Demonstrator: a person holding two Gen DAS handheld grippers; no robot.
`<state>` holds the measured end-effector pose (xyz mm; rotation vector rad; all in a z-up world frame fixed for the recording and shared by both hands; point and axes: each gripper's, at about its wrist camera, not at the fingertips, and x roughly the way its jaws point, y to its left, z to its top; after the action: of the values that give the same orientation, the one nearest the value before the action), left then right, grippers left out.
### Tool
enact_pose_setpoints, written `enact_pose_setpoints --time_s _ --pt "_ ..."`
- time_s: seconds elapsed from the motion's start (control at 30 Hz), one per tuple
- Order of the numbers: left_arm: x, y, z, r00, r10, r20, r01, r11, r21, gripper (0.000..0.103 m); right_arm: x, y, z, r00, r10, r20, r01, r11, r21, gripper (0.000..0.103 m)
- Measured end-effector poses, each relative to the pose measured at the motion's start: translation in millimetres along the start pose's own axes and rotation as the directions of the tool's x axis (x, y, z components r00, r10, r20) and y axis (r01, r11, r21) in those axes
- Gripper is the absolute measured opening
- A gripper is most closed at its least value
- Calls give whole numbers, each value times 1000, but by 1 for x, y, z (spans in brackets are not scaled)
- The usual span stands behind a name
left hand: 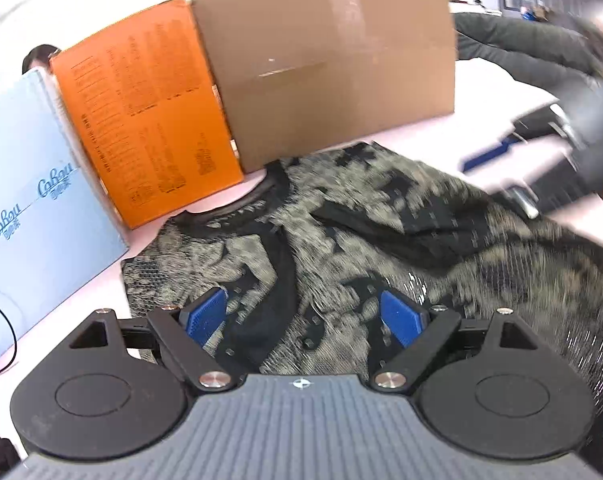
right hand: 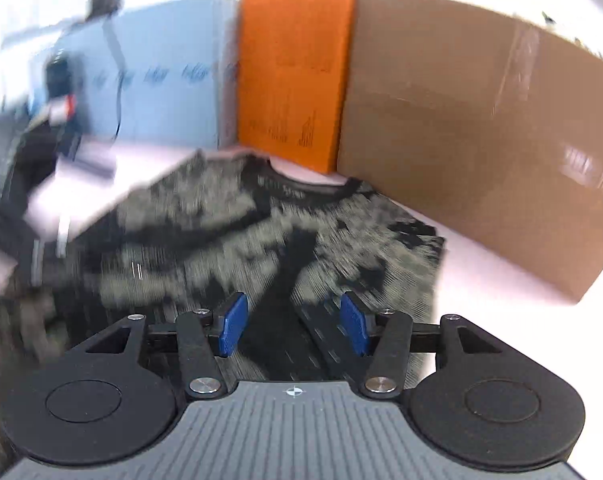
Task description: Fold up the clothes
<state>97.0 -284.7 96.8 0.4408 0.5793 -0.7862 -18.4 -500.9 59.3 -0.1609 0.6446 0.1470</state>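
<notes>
Shirt (left hand: 341,248) lies spread on a pale pink table (left hand: 81,288), its black collar at 12 o'clock toward a row of boxes. In the left wrist view, the left gripper (left hand: 305,316) hangs over the cloth with fingers spread wide, blue pads (left hand: 205,316) apart, the fabric showing between and beneath them; whether the pads touch it cannot be told. In the right wrist view, the right gripper (right hand: 293,324) likewise stands with fingers parted, blue pads (right hand: 233,322) clear of each other, nothing pinched, the shirt (right hand: 261,232) running from between the fingers out to 12 o'clock.

The shirt is a mottled print of black and grey-tan patches with a ribbed black neckline. A fold of cloth is turned over at 2 o'clock in the left view, showing a darker face. Both views are smeared by motion.

Behind the collar stand a blue box (left hand: 33,184) at 10 o'clock, an orange box (left hand: 141,108) at 11 and a brown box (left hand: 329,60) at 12. The right gripper's blurred body (left hand: 573,148) crosses the left view at 2 o'clock.
</notes>
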Motion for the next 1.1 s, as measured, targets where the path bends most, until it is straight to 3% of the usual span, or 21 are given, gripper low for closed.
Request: enact_pose_setpoints --time_s 0.1,0.17,0.27,0.43,0.6,0.63,0.73,0.77,0.83,0.87,1.0,1.1 --pt "3 21 34 998 -65 13 66 986 -151 87 -6 9 -12 1000 3 2 -3 995 -98 49" --pt "19 31 52 990 -144 2 139 955 -261 88 -4 14 -16 1000 13 16 -11 991 -136 49" --pt "62 29 64 979 -200 -47 179 942 -285 88 11 17 -19 999 44 17 -41 987 -154 49" --pt "137 22 57 954 -272 -127 213 910 -355 88 36 23 -26 999 52 -15 -54 982 -183 49" --pt "175 20 49 944 -314 -100 250 880 -403 88 51 19 -30 998 57 -18 -59 988 -142 47" --pt "179 20 48 942 -324 -89 262 874 -410 88 52 18 -30 998 55 -16 -57 990 -132 42" --pt "185 17 50 942 -329 -61 283 881 -379 87 55 17 -29 999 49 -21 -51 992 -113 10" --pt "185 15 52 940 -336 -56 294 884 -362 81 56 16 -29 998 51 -21 -53 993 -102 9" --pt "185 13 55 936 -349 -46 315 890 -330 16 53 12 -26 997 76 -7 -76 995 -64 7" --pt "185 11 56 934 -356 -41 326 892 -313 11 51 10 -23 995 95 3 -95 995 -40 7" --pt "184 16 65 936 -351 3 333 886 -323 10 48 14 -9 985 170 32 -171 985 3 7" --pt "186 16 67 951 -309 -13 291 908 -303 11 55 25 -4 983 186 4 -185 982 -22 7"
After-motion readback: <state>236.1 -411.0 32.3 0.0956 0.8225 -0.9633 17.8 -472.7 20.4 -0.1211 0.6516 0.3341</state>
